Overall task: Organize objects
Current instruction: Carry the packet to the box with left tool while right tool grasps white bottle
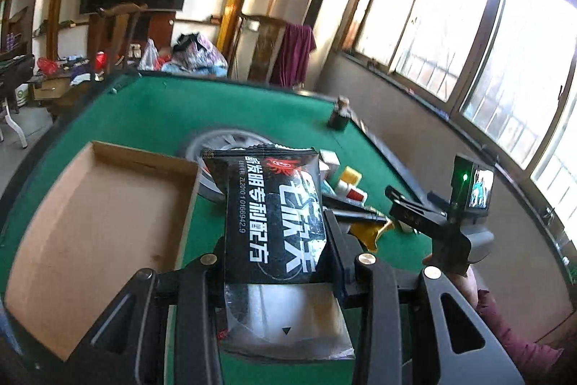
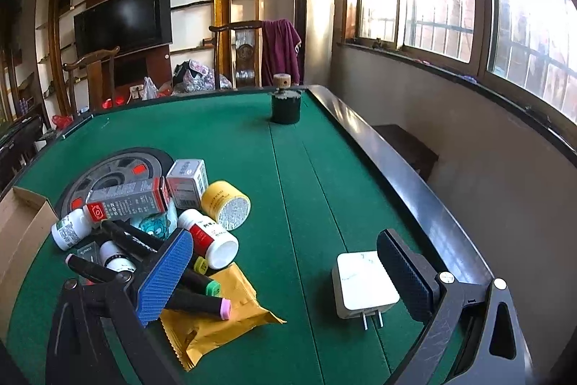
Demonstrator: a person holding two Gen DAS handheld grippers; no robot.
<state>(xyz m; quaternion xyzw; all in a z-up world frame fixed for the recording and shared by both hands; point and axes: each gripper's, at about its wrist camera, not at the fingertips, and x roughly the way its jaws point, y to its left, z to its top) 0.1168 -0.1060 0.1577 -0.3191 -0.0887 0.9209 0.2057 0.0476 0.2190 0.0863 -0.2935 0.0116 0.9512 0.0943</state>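
Left gripper (image 1: 277, 237) holds a black sachet (image 1: 268, 204) with white print, pinched between its narrow-set jaws and lifted clear of the green felt table (image 1: 173, 118). Sachet's clear bottom end hangs back toward the camera. Just left of it sits an open cardboard box (image 1: 97, 226) — interior bare as far as the view shows. Sachet is beside the box's right wall, not over it.

Right gripper (image 2: 285, 273) — jaws spread wide, nothing between the pads. Blue pad (image 2: 166, 276) sits over the left-hand pile, black pad (image 2: 407, 276) near the table's dark rail (image 2: 378, 147). White plug adapter (image 2: 360, 284) lies on the felt just inside the black pad, prongs toward the camera; can't tell if the pad touches it.

Pile on the felt, left wrist view mostly blocked, right wrist view clear:
- yellow jar (image 2: 225, 204) on its side
- white bottle with red label (image 2: 209, 239) on its side
- small white bottle (image 2: 70, 228) at the left edge
- grey-and-red carton (image 2: 130, 201) lying across the top, square carton (image 2: 187, 181) behind it
- black markers (image 2: 196, 302) with coloured caps, lying on a yellow padded pouch (image 2: 216, 323)

Pile partly covers the round centre disc (image 2: 108, 175) in the table. Dark cylinder with a wooden knob (image 2: 285, 103) stands at the far edge, well apart from everything else.
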